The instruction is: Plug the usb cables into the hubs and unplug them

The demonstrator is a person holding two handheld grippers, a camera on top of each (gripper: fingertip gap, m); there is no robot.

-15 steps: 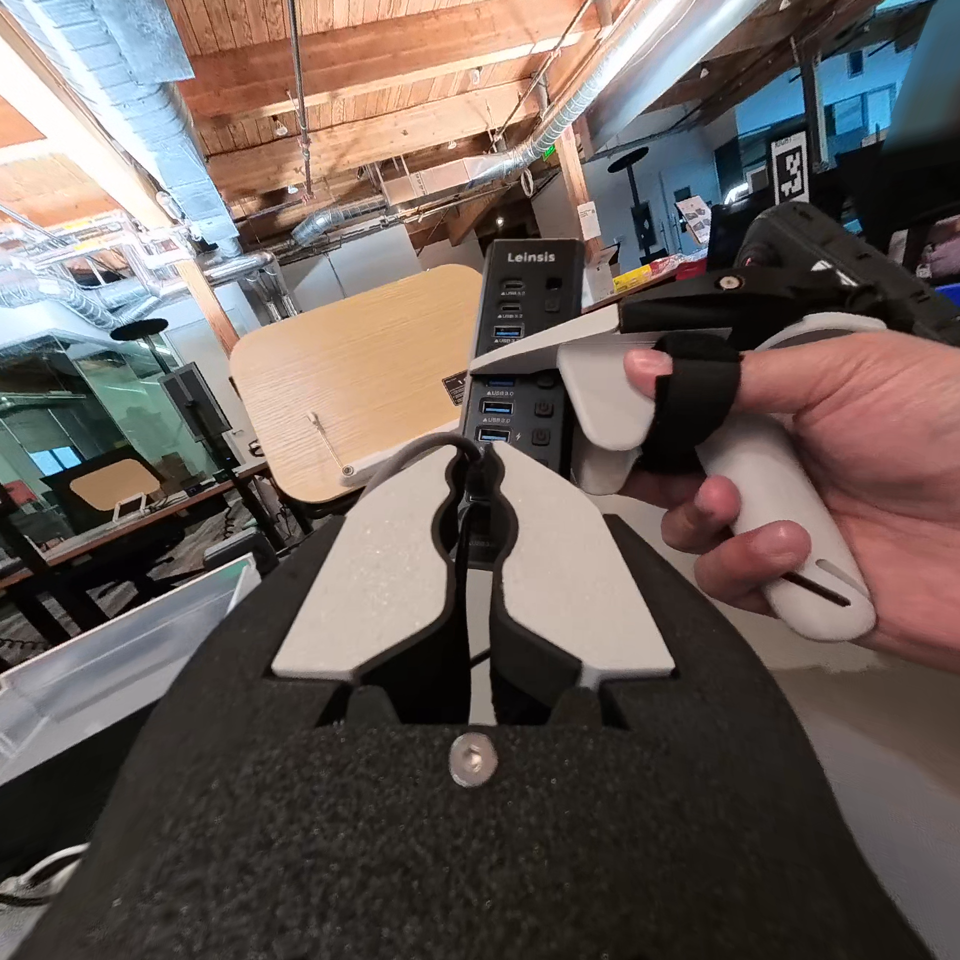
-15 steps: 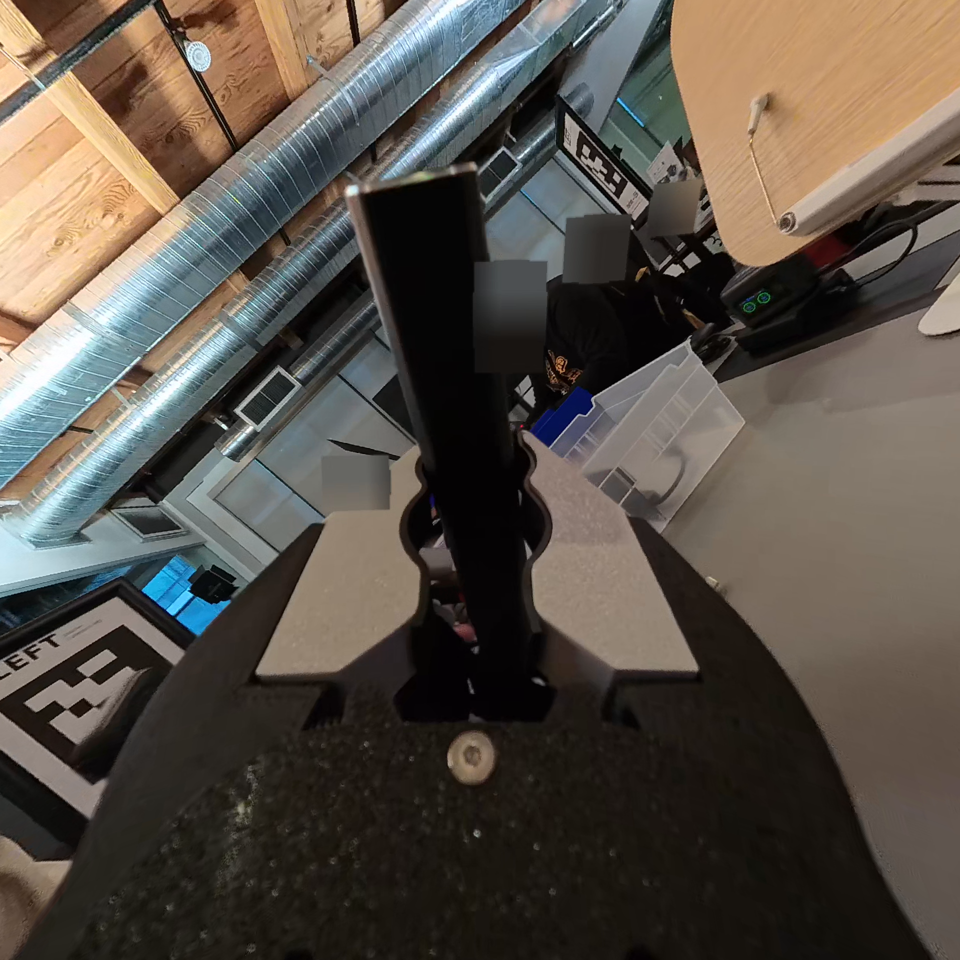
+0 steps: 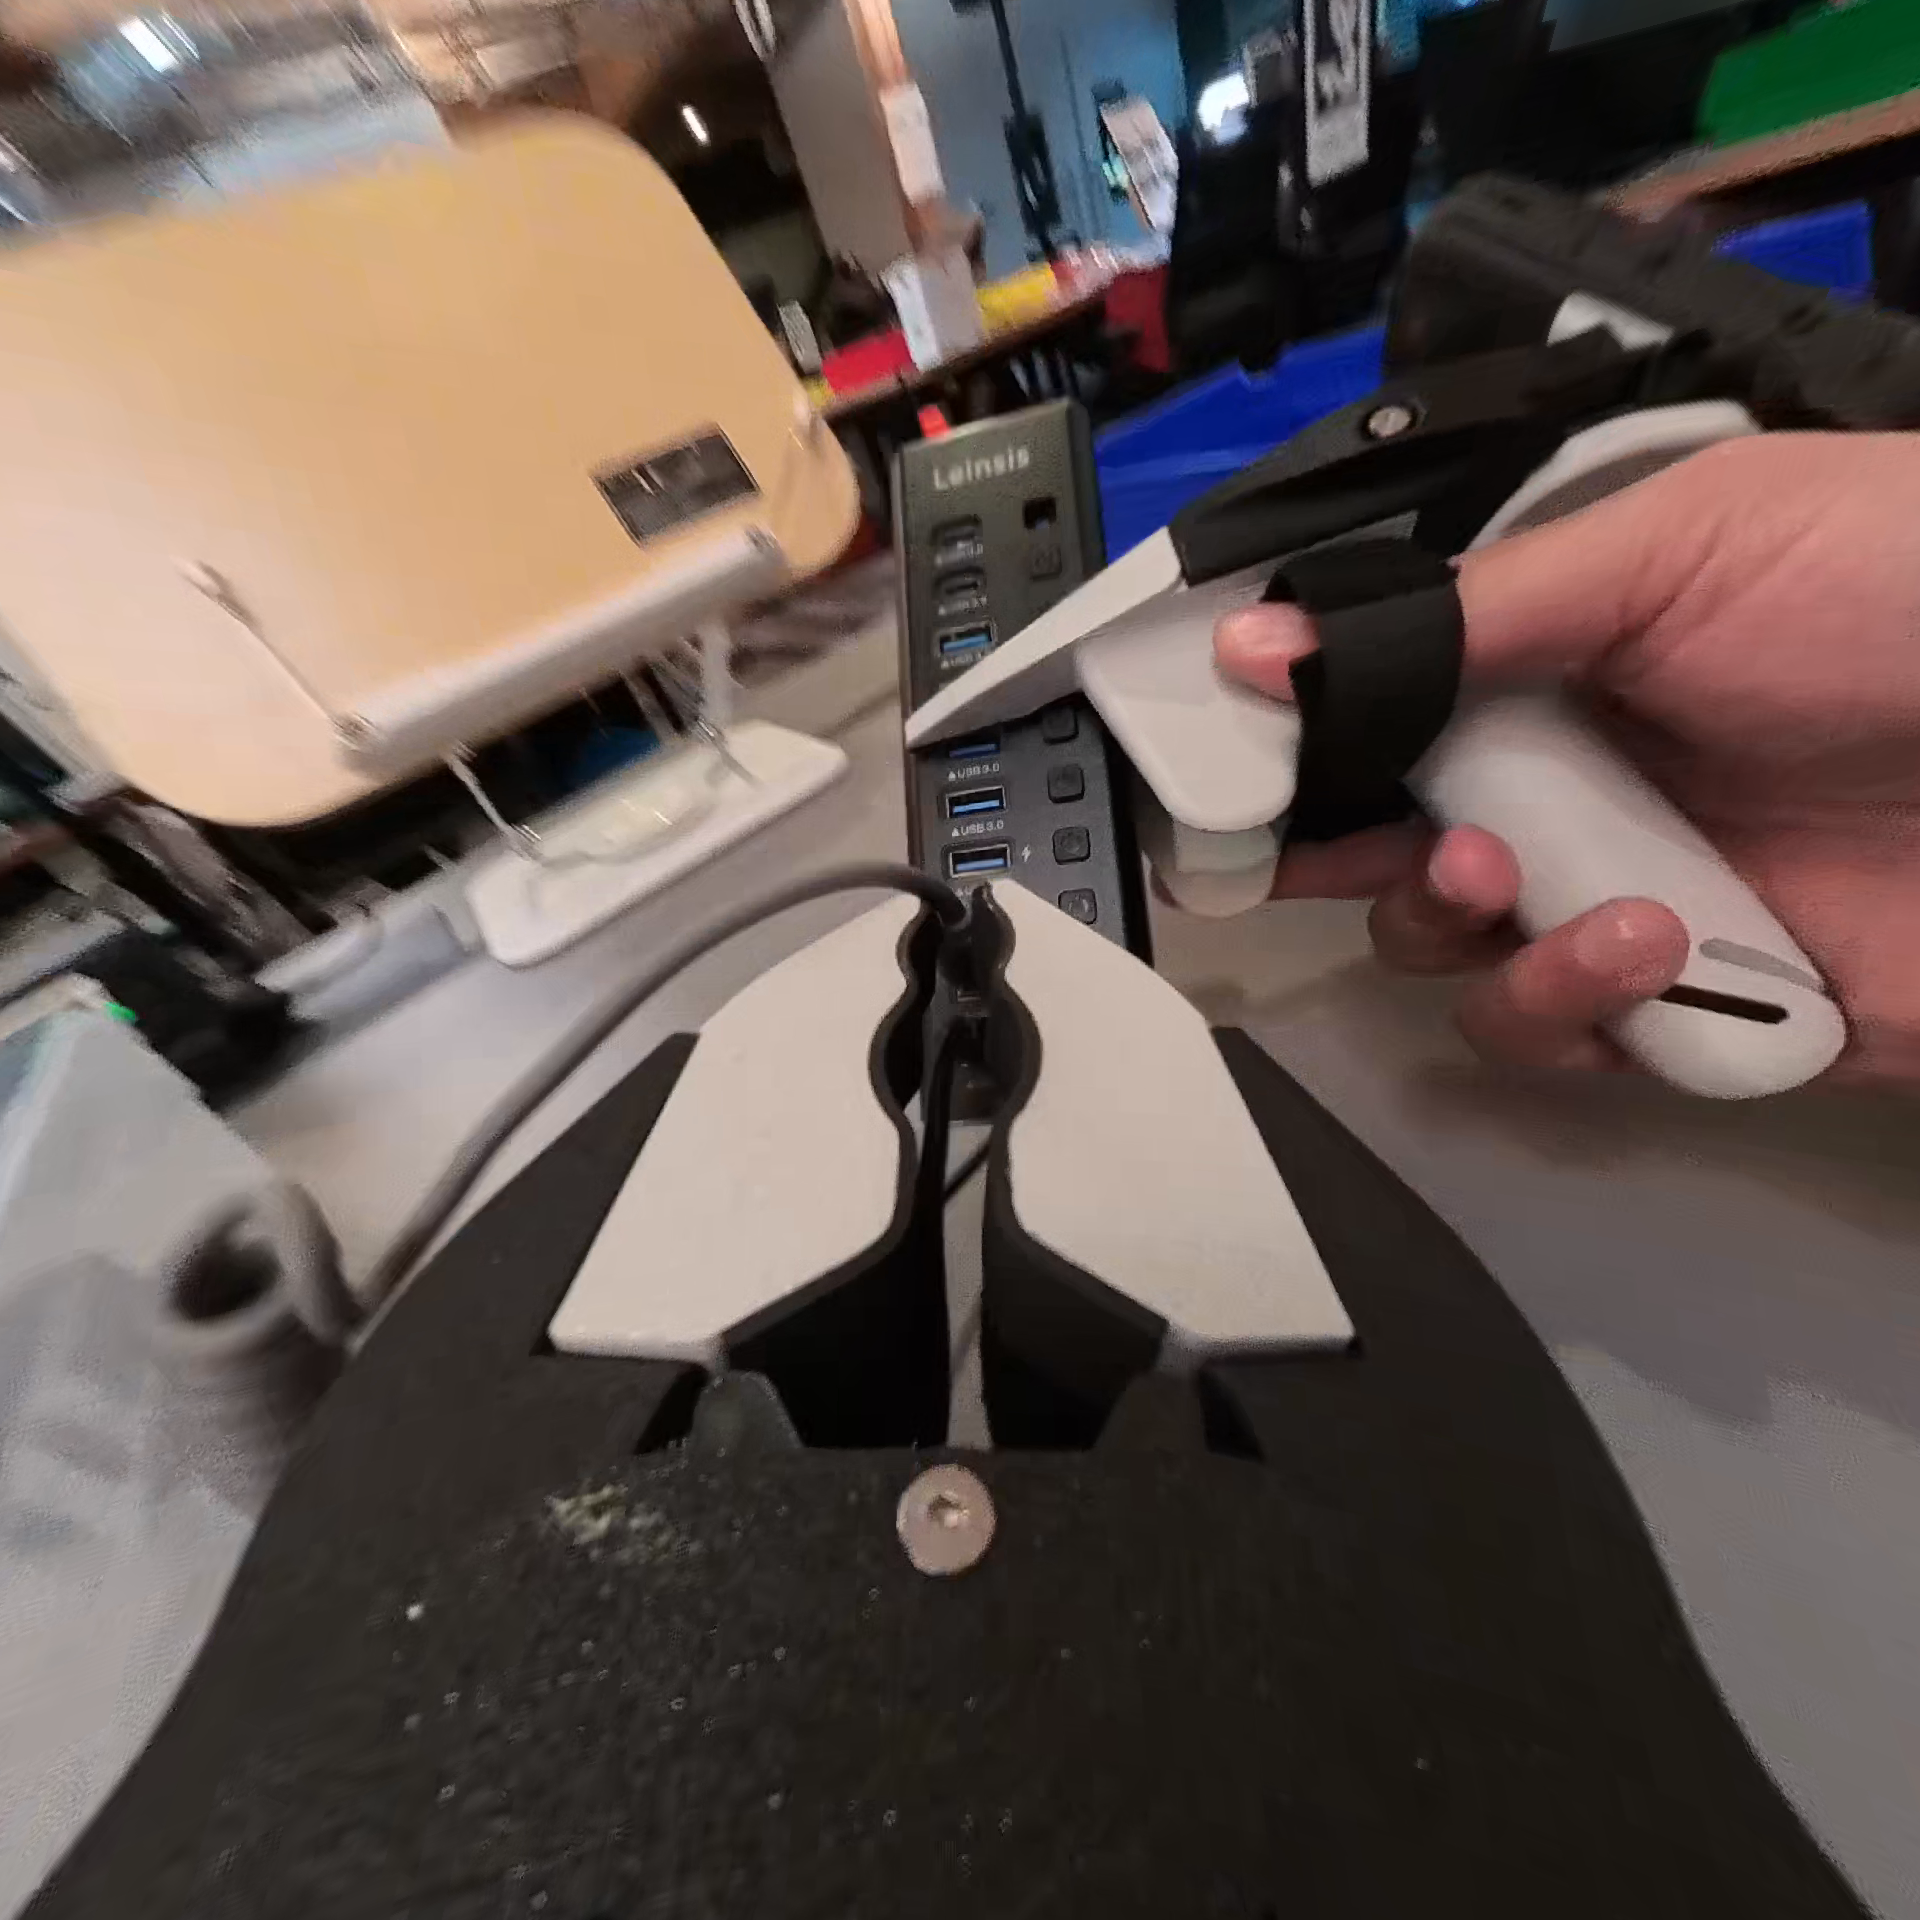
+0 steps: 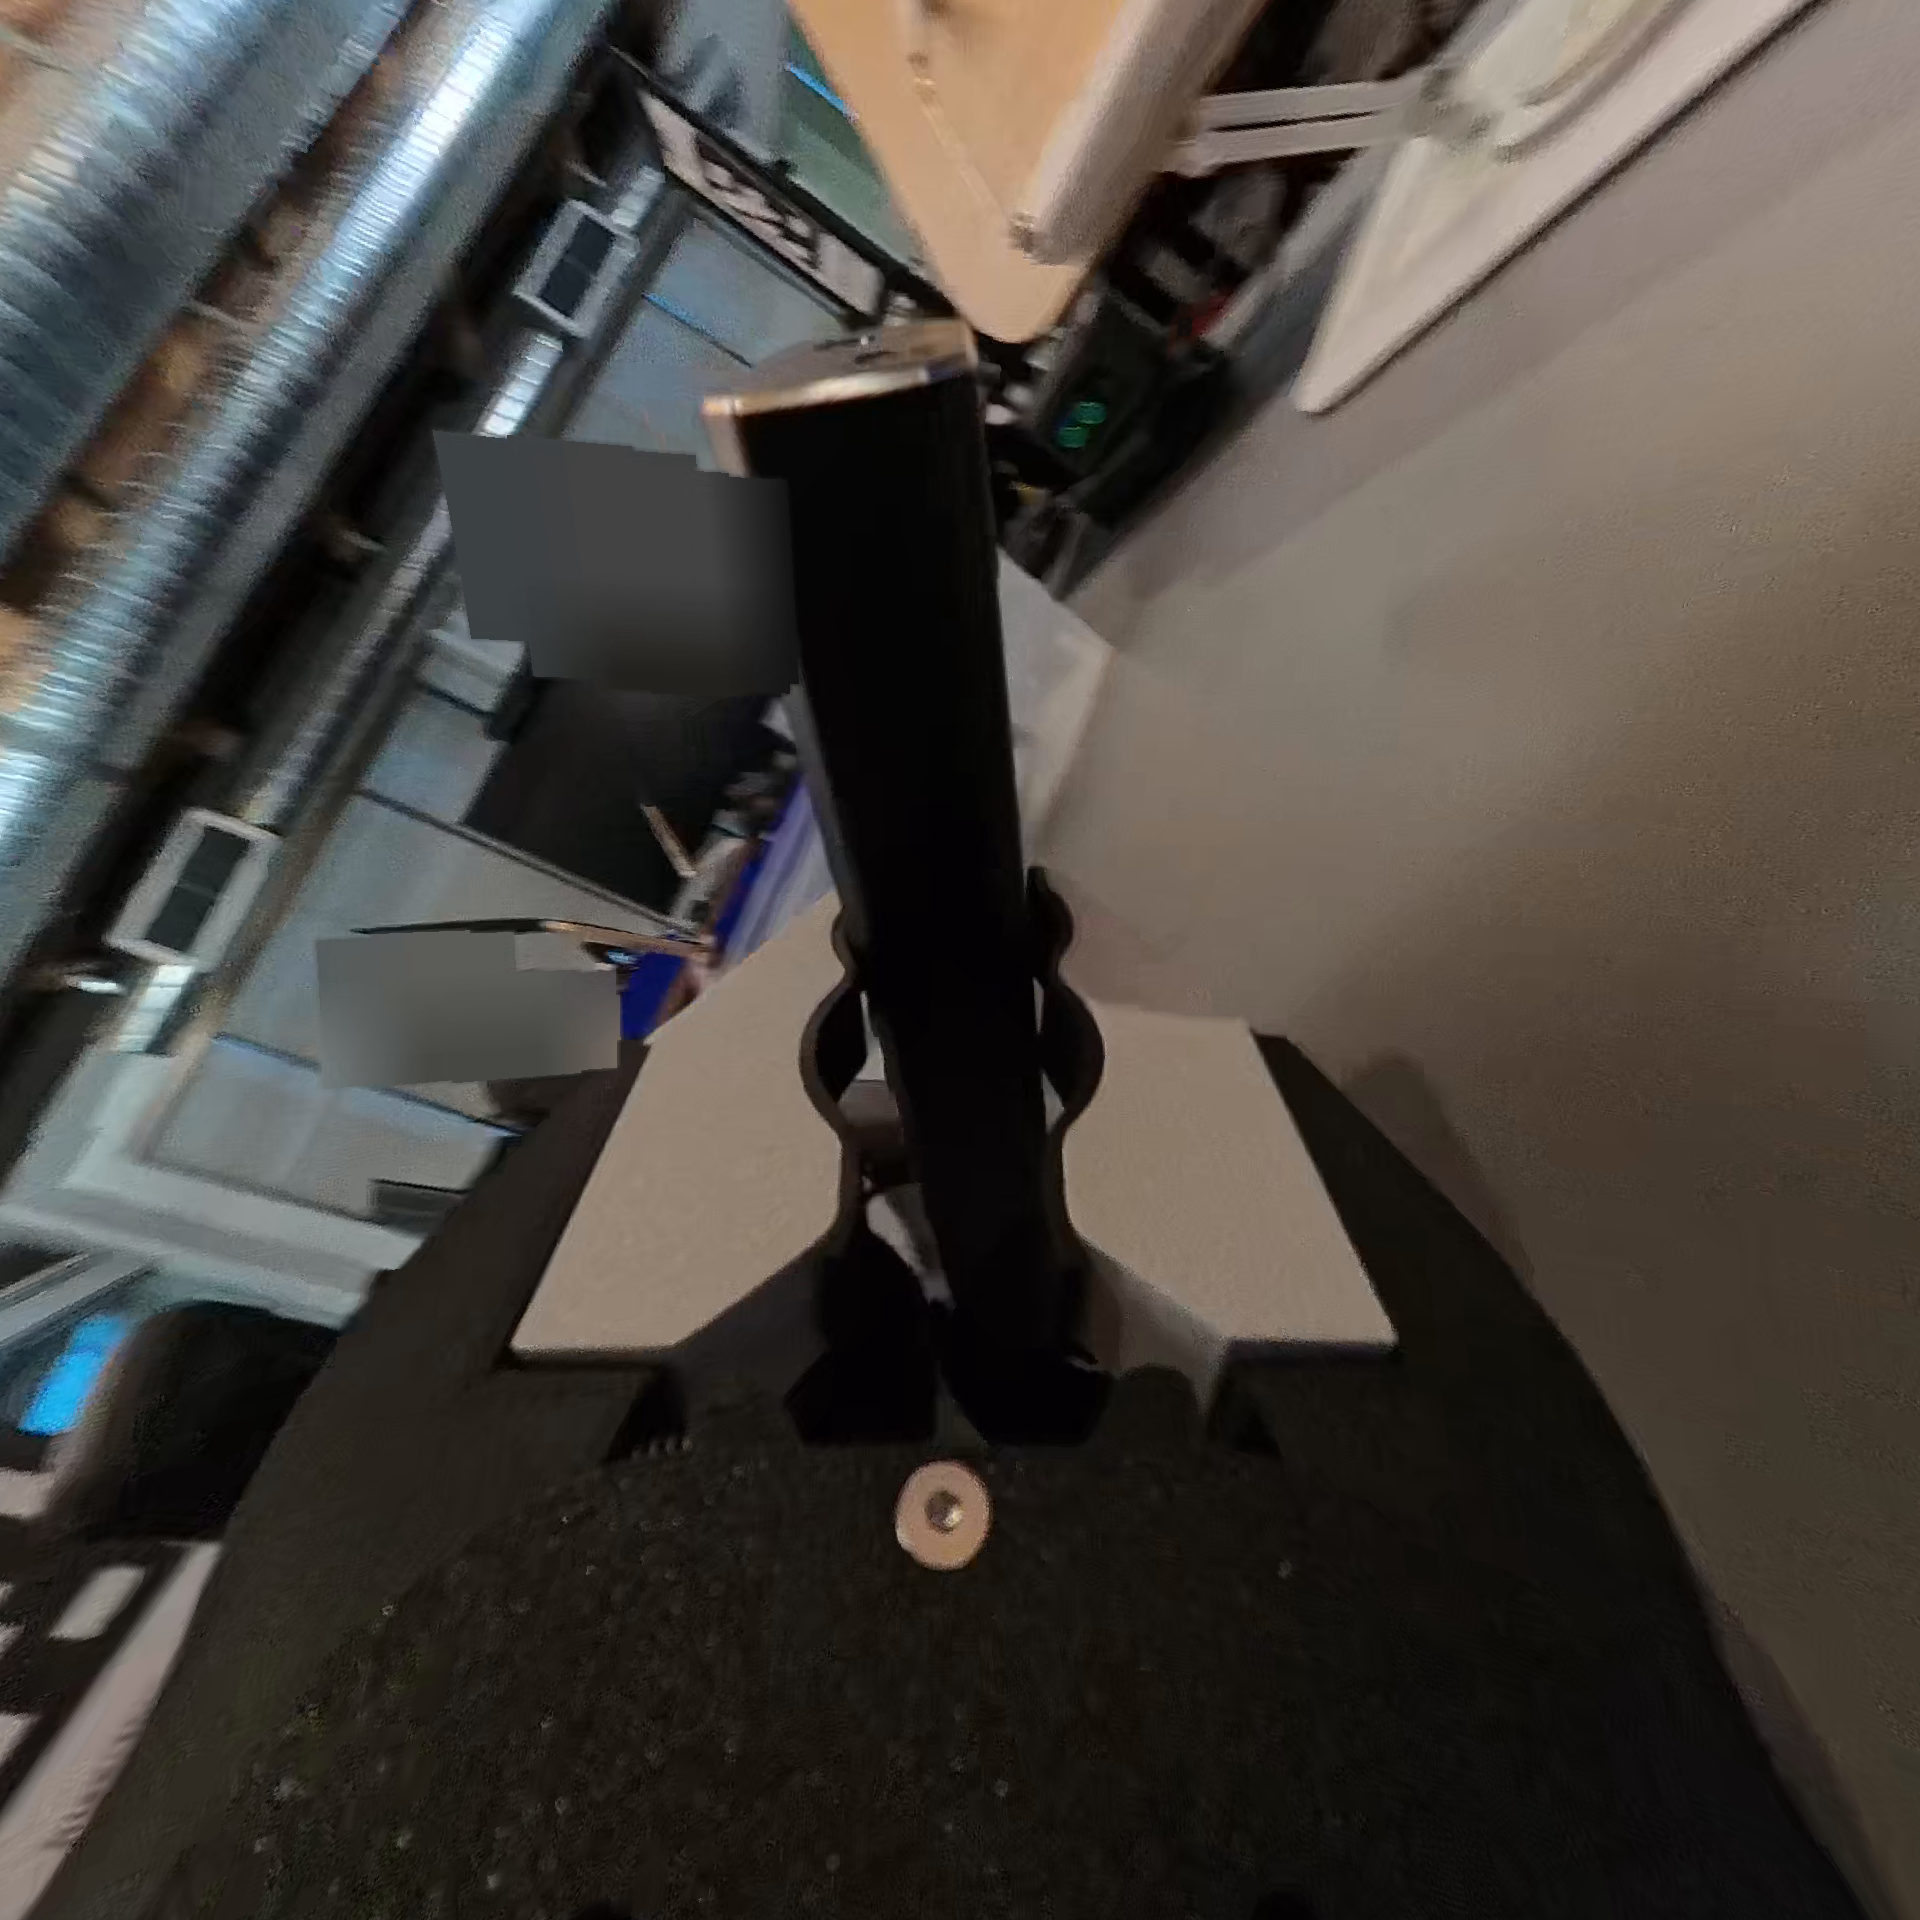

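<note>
- Left wrist view: the left gripper (image 3: 971,920) is closed on a dark plug (image 3: 968,961) at its fingertips; a grey cable (image 3: 727,914) curves off from the plug to the left and down toward the table (image 3: 1558,1299).
- The plug sits right at the lower end of the hub (image 3: 1003,665), a black upright bar with a column of blue ports and small buttons on its face. Whether the plug is seated in a port cannot be told, as the fingertips cover that spot.
- The right gripper (image 3: 1023,691) reaches in from the right and clamps the hub about halfway up; a hand (image 3: 1662,748) holds its white handle, one finger through a black strap.
- Behind the hub to the left stands a tilted wooden board (image 3: 364,436) on a white base, blurred.
- Right wrist view: the right gripper (image 4: 951,935) is closed on the hub (image 4: 904,675), seen here from its plain black side, rising between the two fingers with its silver end cap at the top.
- To the right of it lies the grey table (image 4: 1507,831); the wooden board (image 4: 935,135) shows at the top edge. The background is blurred.
</note>
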